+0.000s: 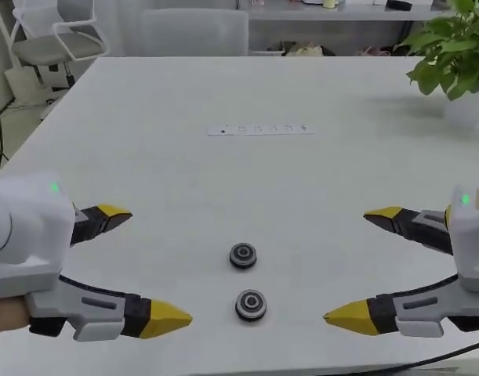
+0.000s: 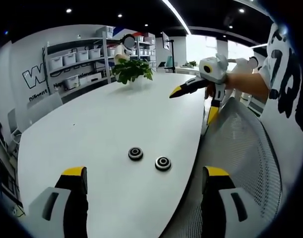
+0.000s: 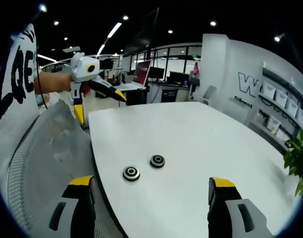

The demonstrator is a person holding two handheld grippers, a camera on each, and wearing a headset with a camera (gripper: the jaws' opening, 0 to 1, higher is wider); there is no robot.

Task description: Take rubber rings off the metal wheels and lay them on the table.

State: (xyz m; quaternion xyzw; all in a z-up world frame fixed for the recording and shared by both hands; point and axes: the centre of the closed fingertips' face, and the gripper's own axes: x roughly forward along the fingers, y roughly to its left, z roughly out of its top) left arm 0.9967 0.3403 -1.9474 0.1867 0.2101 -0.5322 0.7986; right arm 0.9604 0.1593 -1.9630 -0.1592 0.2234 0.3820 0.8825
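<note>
White table, chairs, storage shelves

Table: white matt top, long axis running near to far. Two small metal wheels lie flat on it close to the near edge, about mid-width: far wheel and near wheel. They are close together but not touching, the near one slightly further right. Each has a dark rubber ring around its rim and a bright hub at the centre. Further back, mid-width: white power strip, flat, long side running left to right. Far right: potted plant standing on the top, green leaves, pale pot.
</note>
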